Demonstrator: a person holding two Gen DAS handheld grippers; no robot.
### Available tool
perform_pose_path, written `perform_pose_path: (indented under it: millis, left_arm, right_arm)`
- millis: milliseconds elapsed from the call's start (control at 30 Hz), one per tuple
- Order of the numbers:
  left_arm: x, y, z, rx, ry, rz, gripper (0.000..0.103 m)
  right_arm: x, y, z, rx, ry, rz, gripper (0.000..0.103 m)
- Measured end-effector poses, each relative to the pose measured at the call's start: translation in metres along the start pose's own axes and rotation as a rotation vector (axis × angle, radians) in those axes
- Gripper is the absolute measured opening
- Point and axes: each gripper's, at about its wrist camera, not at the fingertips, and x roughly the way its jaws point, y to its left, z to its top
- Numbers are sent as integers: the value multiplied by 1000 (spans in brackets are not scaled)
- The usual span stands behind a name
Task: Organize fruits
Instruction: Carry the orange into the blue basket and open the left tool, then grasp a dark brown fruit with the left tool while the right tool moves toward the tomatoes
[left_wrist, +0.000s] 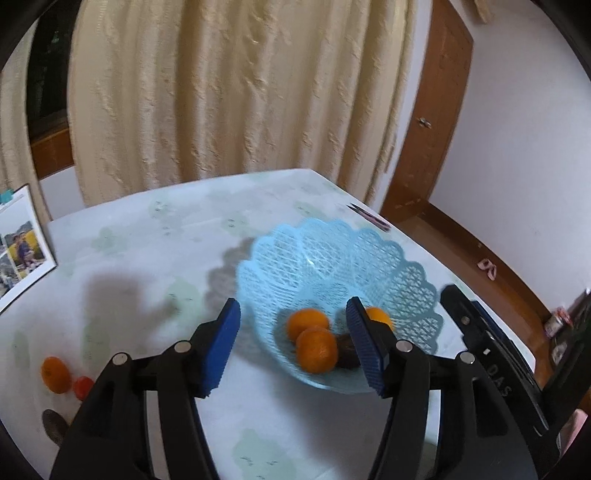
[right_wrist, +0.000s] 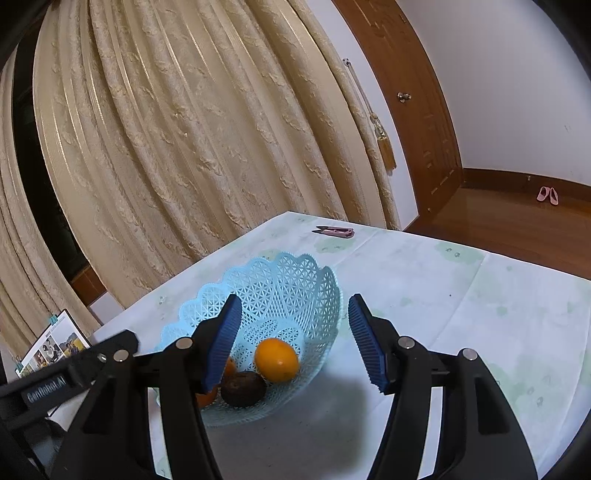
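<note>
The left gripper (left_wrist: 293, 345) has its jaws spread with nothing pinched between them; through the gap, low in the centre of the left wrist view, shows the pale blue lattice basket (left_wrist: 399, 266). In it lie three oranges: one nearest the camera (left_wrist: 317, 350), one just behind it (left_wrist: 307, 322), touching, and a third (left_wrist: 377, 316) partly hidden by the right-hand pad. A dark brown fruit (left_wrist: 346, 356), too blurred to name, sits against them. The jaws hang just above the basket's near rim, which suits a gripper that lets fruit fall into the bowl, not one reaching for it.

The right gripper (right_wrist: 293, 341) is likewise spread and empty, poised over the same basket in the lower centre of its own view. It is placed, I judge, to steady the basket or simply wait its turn. Its black body shows at the right edge of the left wrist view.

Further out, at the lower left of the left wrist view, loose fruit lies on the worktop (left_wrist: 155, 236): another orange (left_wrist: 55, 373), a small red fruit (left_wrist: 83, 387) just beside it, and a dark brown one (left_wrist: 53, 424) near the frame's edge. These are well apart from the basket, so the sorting looks unfinished.

At the worktop's far edge lies a pink thread snipper (right_wrist: 334, 231); a photo print (left_wrist: 22, 243) rests at the left. Cream curtains (left_wrist: 221, 92) hang behind.
</note>
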Motion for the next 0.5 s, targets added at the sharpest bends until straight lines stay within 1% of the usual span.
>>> perform_pose_path:
  millis: [167,233,267,367,500]
  left_arm:
    - [-15,17,5,-29,-34,48,61]
    - [-21,21,6,-29,-48,68,64]
    - [-24,23,6,-30,-54,79,67]
    - [-35,32,5,-37,-74,107,69]
    - [-50,50,2,-62,-96,157,76]
  right_arm:
    - [-3,2,0,-7,-20,19,63]
    - [-5,3,0,-11,-29,27,70]
    - [-6,4,0,-14,-37,32,70]
    - [-10,11,-2,-46,-57,49,71]
    - [-13,22,-4,-93,-66,80,71]
